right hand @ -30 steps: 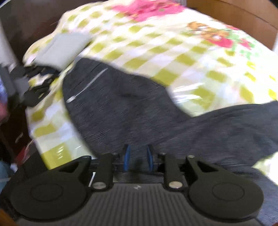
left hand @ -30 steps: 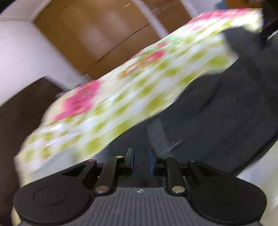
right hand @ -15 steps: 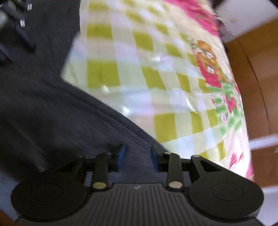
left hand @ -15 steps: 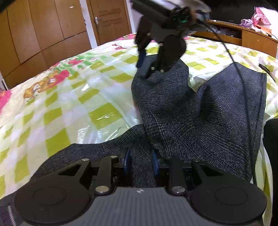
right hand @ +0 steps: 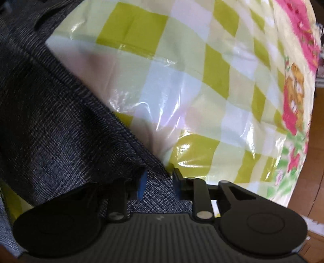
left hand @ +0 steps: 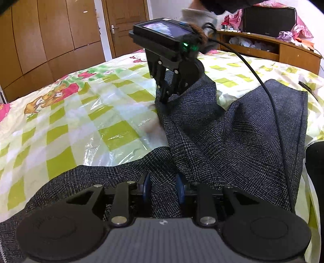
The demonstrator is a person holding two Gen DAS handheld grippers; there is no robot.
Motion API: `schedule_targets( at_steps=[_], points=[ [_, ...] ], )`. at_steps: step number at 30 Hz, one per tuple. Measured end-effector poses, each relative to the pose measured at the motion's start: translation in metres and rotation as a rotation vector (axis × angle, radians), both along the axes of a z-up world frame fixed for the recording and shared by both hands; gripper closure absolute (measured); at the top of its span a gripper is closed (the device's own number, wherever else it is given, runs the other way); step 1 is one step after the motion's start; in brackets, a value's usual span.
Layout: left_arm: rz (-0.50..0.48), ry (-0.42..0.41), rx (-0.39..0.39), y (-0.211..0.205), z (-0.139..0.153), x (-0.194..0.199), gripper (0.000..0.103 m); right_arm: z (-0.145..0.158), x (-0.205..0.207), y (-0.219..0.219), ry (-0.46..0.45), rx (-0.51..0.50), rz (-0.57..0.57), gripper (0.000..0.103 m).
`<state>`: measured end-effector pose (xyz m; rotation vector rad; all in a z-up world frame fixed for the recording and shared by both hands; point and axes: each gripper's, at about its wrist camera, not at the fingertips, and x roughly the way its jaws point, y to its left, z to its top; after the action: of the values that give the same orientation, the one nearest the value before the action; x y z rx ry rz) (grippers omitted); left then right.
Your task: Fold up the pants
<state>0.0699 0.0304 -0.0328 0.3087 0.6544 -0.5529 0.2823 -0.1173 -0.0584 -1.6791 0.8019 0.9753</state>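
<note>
Dark grey checked pants (left hand: 232, 129) lie spread on a bed with a yellow-green checked sheet (left hand: 81, 121) under clear plastic. My left gripper (left hand: 163, 188) is at the near edge of the pants, shut on a raised fold of the cloth. Farther back, my right gripper (left hand: 165, 97) points steeply down at the pants' left edge, and the cloth tents up to its tips. In the right wrist view its jaws are closing, with the pants' hem (right hand: 50, 121) between the blue pads of the right gripper (right hand: 159, 180). The sheet (right hand: 192, 81) lies beyond.
A gloved hand (left hand: 198, 15) holds the right gripper, and its black cable (left hand: 271, 105) trails across the pants. Wooden wardrobe doors (left hand: 50, 30) stand behind the bed on the left. A cluttered wooden shelf (left hand: 273, 48) runs along the far right.
The left view swung from a blurred sweep to a steady look across the bed. The right gripper rolled, dropped to the pants' edge and narrowed its jaws on the cloth.
</note>
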Motion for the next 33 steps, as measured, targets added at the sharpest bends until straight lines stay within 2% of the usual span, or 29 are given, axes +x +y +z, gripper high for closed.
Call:
schedule_targets(
  at_steps=[1, 4, 7, 10, 12, 14, 16, 18, 20, 24, 26, 27, 28, 29, 33],
  points=[
    [-0.002, -0.002, 0.000, 0.000, 0.000, -0.001, 0.063, -0.002, -0.002, 0.000, 0.010, -0.003, -0.010, 0.101],
    [-0.004, -0.015, 0.011, -0.002, 0.001, -0.003, 0.063, -0.002, -0.016, -0.004, -0.050, 0.009, -0.049, 0.102],
    [0.013, -0.013, 0.013, -0.004, 0.000, -0.004, 0.063, 0.020, -0.028, -0.015, -0.090, 0.081, -0.144, 0.102],
    [0.027, -0.018, 0.023, -0.008, 0.002, -0.006, 0.063, 0.038, -0.044, -0.028, -0.123, 0.111, -0.148, 0.102],
    [0.022, -0.012, 0.014, -0.009, 0.004, -0.009, 0.063, 0.039, -0.051, -0.029, -0.131, 0.118, -0.101, 0.101],
    [0.021, -0.006, 0.009, -0.009, 0.003, -0.009, 0.063, 0.035, -0.057, -0.024, -0.147, 0.136, -0.026, 0.090],
    [0.022, 0.000, -0.009, -0.006, 0.001, -0.008, 0.063, 0.034, -0.053, -0.020, -0.104, 0.150, 0.018, 0.080],
    [0.019, 0.006, -0.029, -0.003, 0.001, -0.006, 0.063, 0.027, -0.055, -0.012, -0.093, 0.105, 0.125, 0.070],
    [0.018, 0.005, -0.046, -0.001, 0.000, -0.006, 0.063, 0.019, -0.049, -0.010, -0.096, 0.055, 0.224, 0.069],
    [0.014, -0.006, -0.051, 0.000, -0.002, -0.009, 0.063, 0.005, -0.040, 0.005, -0.082, -0.001, 0.270, 0.068],
    [0.013, -0.008, -0.049, -0.001, -0.001, -0.009, 0.063, 0.000, -0.043, 0.010, -0.087, -0.034, 0.270, 0.077],
    [0.013, -0.012, -0.045, -0.001, -0.001, -0.010, 0.063, 0.000, -0.043, 0.013, -0.083, -0.038, 0.234, 0.085],
    [0.014, -0.013, -0.039, -0.002, 0.000, -0.010, 0.063, 0.001, -0.046, 0.005, -0.090, -0.036, 0.206, 0.097],
    [0.015, -0.013, -0.031, -0.003, 0.001, -0.012, 0.063, 0.001, -0.048, 0.004, -0.113, -0.035, 0.186, 0.101],
    [0.007, -0.025, -0.012, -0.012, 0.008, -0.023, 0.063, 0.031, -0.060, -0.013, -0.189, 0.055, 0.040, 0.102]
  ],
)
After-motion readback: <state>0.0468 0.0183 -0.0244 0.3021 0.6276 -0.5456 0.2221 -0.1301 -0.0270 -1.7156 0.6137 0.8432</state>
